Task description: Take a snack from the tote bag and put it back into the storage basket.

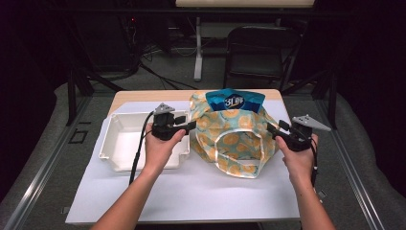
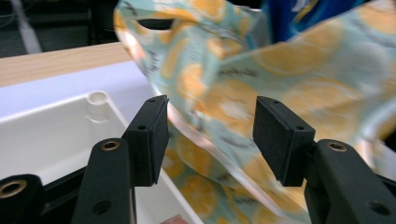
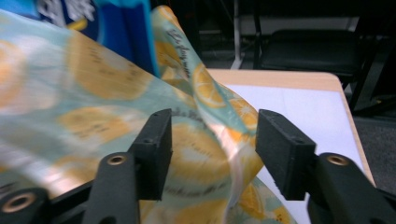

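The left gripper (image 1: 190, 126) and the right gripper (image 1: 272, 128) flank the orange-print bag (image 1: 234, 139), jaws apart (cloth between them, unpinched). The bag sits mid-table beside the white tray (image 1: 119, 143), a blue packet (image 1: 235, 100) poking out behind.

white tray (image 1: 119, 139) left on table (image 1: 143, 96) | black chair (image 1: 256, 52) behind

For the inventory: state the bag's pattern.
The bag is pale teal with orange citrus slices, clearest in the high view.
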A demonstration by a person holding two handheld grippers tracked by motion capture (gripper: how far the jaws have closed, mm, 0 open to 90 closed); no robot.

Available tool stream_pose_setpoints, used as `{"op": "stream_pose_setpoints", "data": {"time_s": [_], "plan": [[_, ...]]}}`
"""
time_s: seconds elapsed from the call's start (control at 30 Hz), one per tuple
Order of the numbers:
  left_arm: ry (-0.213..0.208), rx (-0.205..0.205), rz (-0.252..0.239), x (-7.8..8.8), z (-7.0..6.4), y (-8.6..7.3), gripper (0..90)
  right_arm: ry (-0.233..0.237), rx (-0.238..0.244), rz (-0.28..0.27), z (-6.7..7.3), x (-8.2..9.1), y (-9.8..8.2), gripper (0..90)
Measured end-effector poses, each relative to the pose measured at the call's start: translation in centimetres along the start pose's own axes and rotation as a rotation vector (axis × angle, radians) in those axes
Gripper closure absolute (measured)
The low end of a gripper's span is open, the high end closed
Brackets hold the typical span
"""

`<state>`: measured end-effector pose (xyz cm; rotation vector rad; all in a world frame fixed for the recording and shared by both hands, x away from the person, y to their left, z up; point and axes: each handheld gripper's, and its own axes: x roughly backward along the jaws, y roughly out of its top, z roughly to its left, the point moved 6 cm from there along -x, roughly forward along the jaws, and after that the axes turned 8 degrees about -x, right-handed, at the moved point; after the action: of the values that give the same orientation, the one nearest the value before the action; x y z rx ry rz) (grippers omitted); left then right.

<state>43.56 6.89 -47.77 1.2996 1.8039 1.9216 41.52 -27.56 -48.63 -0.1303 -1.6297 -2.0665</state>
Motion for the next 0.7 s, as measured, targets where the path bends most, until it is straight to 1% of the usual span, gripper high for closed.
{"op": "stream_pose_setpoints", "data": {"time_s": [0.07, 0.13, 0.17, 0.23, 0.27, 0.3, 0.37, 0.4, 0.43, 0.47, 0.5, 0.53, 0.57, 0.6, 0.63, 0.7], "plan": [[-0.016, -0.016, -0.009, 0.4, -1.1, -0.6, 44.7, 0.01, -0.008, -0.029, 0.5, 1.0, -0.2, 41.1], [-0.033, -0.044, -0.013, 0.5, -2.3, -1.1, 44.0, 0.027, -0.004, -0.049, 1.0, 1.9, -0.4, 37.8], [-0.036, -0.055, -0.013, 0.4, -2.9, -1.4, 42.7, 0.041, -0.001, -0.058, 1.4, 2.2, -0.6, 35.7], [-0.052, -0.072, -0.012, 0.1, -4.3, -1.8, 39.2, 0.064, 0.019, -0.058, 2.2, 2.8, -1.2, 32.3], [-0.054, -0.078, -0.011, 0.0, -4.6, -1.9, 37.3, 0.092, 0.029, -0.065, 2.9, 3.0, -1.5, 30.6], [-0.054, -0.08, -0.018, -0.1, -5.3, -1.9, 34.7, 0.105, 0.037, -0.062, 3.2, 3.1, -1.7, 29.3], [-0.067, -0.085, -0.033, -0.4, -6.1, -1.8, 31.2, 0.134, 0.068, -0.055, 4.4, 3.1, -2.2, 27.0], [-0.068, -0.099, -0.034, -0.7, -6.6, -1.8, 28.5, 0.14, 0.081, -0.045, 4.8, 3.1, -2.3, 26.6], [-0.069, -0.105, -0.031, -0.8, -6.9, -1.8, 27.2, 0.159, 0.089, -0.038, 5.5, 2.9, -2.6, 26.7], [-0.073, -0.112, -0.032, -1.1, -7.3, -1.7, 26.4, 0.165, 0.098, -0.032, 5.8, 2.8, -2.8, 27.5], [-0.073, -0.122, -0.021, -1.4, -7.7, -1.8, 25.6, 0.163, 0.113, -0.026, 6.2, 2.7, -3.0, 30.6], [-0.066, -0.133, -0.015, -1.6, -7.9, -1.8, 25.5, 0.155, 0.134, -0.029, 6.7, 2.4, -3.4, 36.2], [-0.054, -0.15, -0.003, -1.9, -8.1, -1.8, 25.5, 0.151, 0.145, -0.024, 6.9, 2.3, -3.6, 42.6], [-0.041, -0.161, 0.007, -2.2, -8.2, -1.8, 25.7, 0.154, 0.164, -0.017, 7.3, 2.0, -3.9, 51.9], [-0.031, -0.168, 0.01, -2.3, -8.3, -1.8, 27.0, 0.152, 0.173, -0.012, 7.5, 1.8, -4.2, 60.6], [-0.008, -0.184, 0.032, -2.8, -8.3, -1.9, 30.7, 0.129, 0.178, 0.002, 7.6, 1.5, -4.5, 75.2]]}}
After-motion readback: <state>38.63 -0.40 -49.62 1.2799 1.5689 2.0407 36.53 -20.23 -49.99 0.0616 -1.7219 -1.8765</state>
